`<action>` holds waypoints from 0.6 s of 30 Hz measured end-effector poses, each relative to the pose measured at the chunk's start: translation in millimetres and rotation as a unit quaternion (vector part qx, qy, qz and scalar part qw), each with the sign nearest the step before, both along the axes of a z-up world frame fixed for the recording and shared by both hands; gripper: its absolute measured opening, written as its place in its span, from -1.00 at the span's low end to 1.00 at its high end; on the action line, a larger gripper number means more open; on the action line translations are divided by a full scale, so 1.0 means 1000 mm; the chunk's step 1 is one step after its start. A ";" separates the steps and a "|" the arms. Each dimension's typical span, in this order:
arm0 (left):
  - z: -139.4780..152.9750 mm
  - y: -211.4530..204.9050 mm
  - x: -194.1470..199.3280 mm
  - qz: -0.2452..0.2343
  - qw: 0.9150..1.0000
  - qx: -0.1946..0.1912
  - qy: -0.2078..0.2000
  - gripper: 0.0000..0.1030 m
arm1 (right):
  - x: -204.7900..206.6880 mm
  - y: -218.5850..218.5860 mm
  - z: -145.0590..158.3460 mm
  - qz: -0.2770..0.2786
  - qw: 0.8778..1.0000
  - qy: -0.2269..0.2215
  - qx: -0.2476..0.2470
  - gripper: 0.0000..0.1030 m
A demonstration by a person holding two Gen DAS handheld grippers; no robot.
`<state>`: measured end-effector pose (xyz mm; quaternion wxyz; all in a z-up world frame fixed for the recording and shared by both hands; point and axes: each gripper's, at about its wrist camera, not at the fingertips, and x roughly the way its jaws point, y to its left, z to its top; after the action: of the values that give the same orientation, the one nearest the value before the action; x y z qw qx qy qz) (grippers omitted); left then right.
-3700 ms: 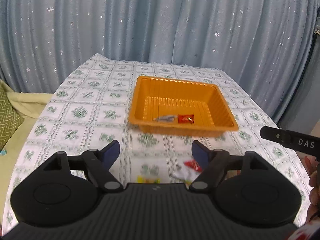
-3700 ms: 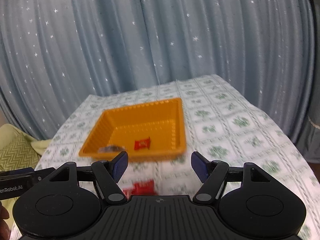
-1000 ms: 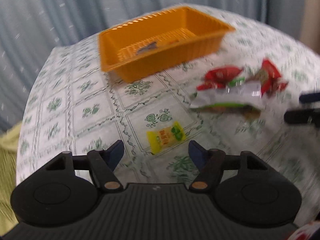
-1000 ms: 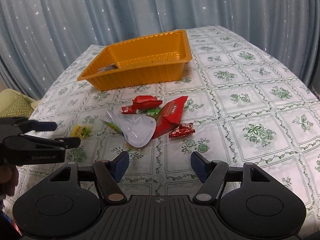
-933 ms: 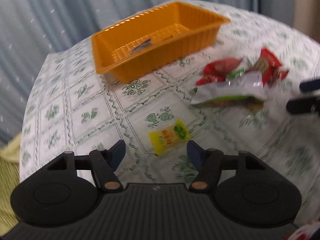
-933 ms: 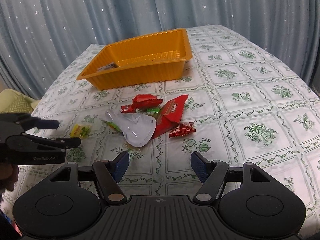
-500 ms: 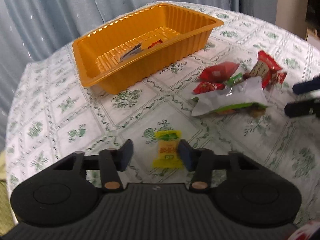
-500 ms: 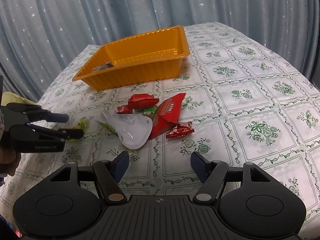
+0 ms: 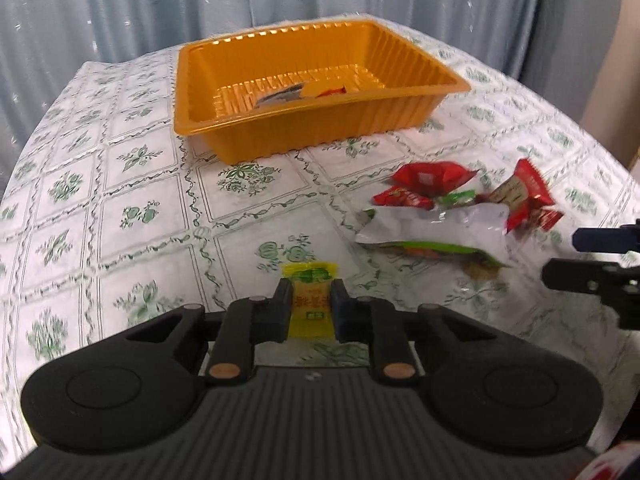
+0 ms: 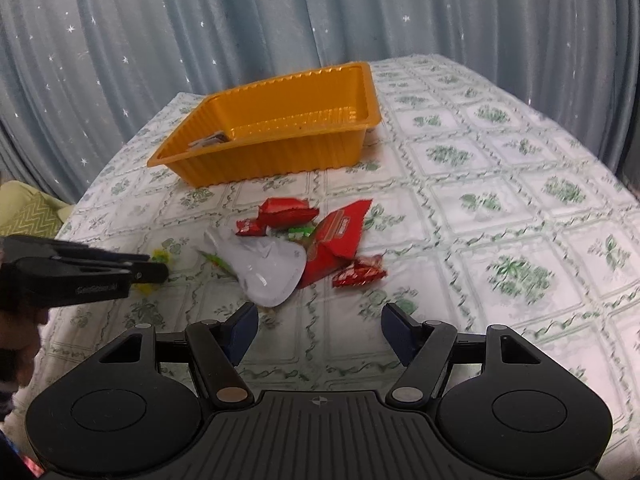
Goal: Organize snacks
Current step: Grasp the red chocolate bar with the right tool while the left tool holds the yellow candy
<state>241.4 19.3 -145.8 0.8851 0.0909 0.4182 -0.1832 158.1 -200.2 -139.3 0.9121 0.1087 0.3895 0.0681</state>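
1. Your orange tray (image 9: 316, 128) sits on the table (image 9: 120, 200), holding a grey packet (image 9: 280, 95) and an orange-red one (image 9: 326, 89).
2. Your left tongs (image 9: 311, 308) pinch the yellow candy (image 9: 311, 300) low over the table; your right tongs (image 10: 316, 330) hover wide apart near the snack pile (image 10: 296, 248).

Orange ribbed tray (image 9: 320, 120), white tablecloth (image 9: 120, 208) with green floral squares, blue-grey curtain (image 10: 200, 40) with white stars, yellow packet (image 9: 311, 304) with green top, red wrappers (image 10: 286, 210) beside a silver-white pouch (image 10: 268, 272) with green edge, black grippers with dark blue pads (image 10: 240, 330).
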 end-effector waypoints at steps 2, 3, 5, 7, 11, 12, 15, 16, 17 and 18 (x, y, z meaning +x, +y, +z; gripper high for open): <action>0.005 -0.001 -0.009 0.014 1.000 -0.011 -0.003 -0.65 | 0.002 -0.004 0.001 -0.005 1.000 -0.003 -0.004 0.34; 0.007 -0.002 -0.012 0.020 1.000 -0.016 -0.003 -0.65 | 0.004 -0.007 0.000 -0.009 1.000 -0.003 -0.004 0.34; 0.011 -0.003 -0.019 0.030 0.999 -0.023 -0.003 -0.65 | 0.009 -0.011 -0.001 -0.017 1.000 -0.004 -0.011 0.34; 0.014 -0.003 -0.024 0.039 0.999 -0.035 -0.001 -0.65 | 0.015 -0.014 -0.002 -0.019 1.000 -0.006 -0.015 0.33; 0.018 -0.006 -0.031 0.044 0.998 -0.047 0.001 -0.65 | 0.030 -0.010 -0.007 -0.005 0.999 -0.005 -0.043 -0.04; 0.019 -0.007 -0.032 0.044 0.998 -0.049 0.001 -0.65 | 0.033 -0.009 -0.010 -0.005 0.999 -0.002 -0.049 -0.06; 0.019 -0.009 -0.034 0.046 0.998 -0.052 0.003 -0.65 | 0.041 -0.010 -0.016 -0.005 0.998 0.003 -0.055 -0.19; 0.019 -0.009 -0.035 0.048 0.997 -0.053 0.004 -0.65 | 0.043 -0.010 -0.018 -0.004 0.998 0.003 -0.058 -0.25; 0.019 -0.009 -0.036 0.049 0.997 -0.054 0.005 -0.65 | 0.044 -0.010 -0.020 -0.003 0.998 0.003 -0.059 -0.33; 0.018 -0.009 -0.037 0.050 0.997 -0.055 0.006 -0.65 | 0.045 -0.011 -0.021 -0.002 0.998 0.004 -0.059 -0.33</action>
<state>204.7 10.0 -127.3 0.8940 0.0199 0.4172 -0.1623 203.2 -211.0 -160.0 0.9155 0.0557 0.3961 0.0430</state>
